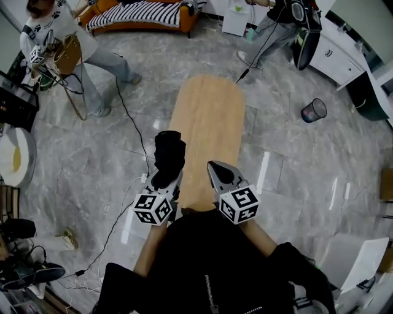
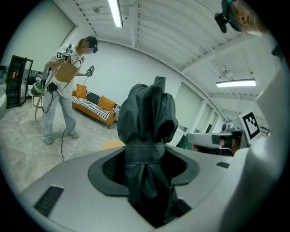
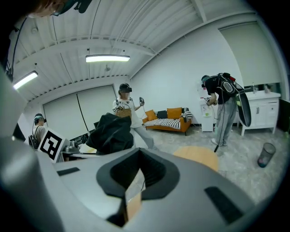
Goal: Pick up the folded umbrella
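Clamping the folded umbrella, the left tool held it above the long wooden worktop's near left edge; the right tool was closed, empty. Grey marble floor surrounded it, with a striped orange sofa beyond.

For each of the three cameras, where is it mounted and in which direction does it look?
Head view: on the person's head, looking steeply down at the wooden table; shows both forearms, left tongs, right tongs.
Left gripper view: on the left tongs, looking along jaws closed on the folded umbrella, toward the sofa; right tongs at right.
Right gripper view: on the right tongs, looking along shut, empty jaws across the room; left tongs show at left.
Shared: both gripper views show the sofa and the folded umbrella.
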The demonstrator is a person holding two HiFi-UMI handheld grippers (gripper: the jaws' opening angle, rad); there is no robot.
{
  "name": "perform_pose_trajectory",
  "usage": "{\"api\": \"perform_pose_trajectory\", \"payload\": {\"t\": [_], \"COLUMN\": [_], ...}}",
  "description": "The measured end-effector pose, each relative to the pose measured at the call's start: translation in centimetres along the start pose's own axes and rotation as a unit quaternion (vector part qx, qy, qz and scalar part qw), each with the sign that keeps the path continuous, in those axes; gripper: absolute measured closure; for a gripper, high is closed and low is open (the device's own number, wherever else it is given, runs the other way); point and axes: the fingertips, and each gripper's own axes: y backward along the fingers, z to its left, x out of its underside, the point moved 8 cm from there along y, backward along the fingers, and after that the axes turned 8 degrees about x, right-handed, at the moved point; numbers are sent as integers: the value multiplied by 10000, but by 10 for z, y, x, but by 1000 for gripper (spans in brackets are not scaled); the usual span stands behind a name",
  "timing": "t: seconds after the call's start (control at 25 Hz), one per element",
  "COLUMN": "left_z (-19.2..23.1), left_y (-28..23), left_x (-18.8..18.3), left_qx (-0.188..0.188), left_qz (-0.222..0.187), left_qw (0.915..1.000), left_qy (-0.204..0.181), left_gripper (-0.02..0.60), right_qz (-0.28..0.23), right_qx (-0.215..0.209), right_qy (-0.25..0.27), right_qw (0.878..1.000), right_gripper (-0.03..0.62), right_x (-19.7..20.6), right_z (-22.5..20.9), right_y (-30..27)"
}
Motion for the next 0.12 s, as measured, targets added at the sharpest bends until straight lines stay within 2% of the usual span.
{"api": "perform_pose_trajectory", "payload": {"t": [0.12], "left_z": [3], "left_y": [-1], "left_x": [0], "left_qx": [30], "left_qz": [20], "left_qw": [10000], "left_qy": [24], "left_gripper": [356], "right_qz": [25], "right_qx": [2], "right_qy": [13], "right_qw": [10000], "right_gripper": [585], "right_x": [1], "right_z": [1], "right_y": [-3]}}
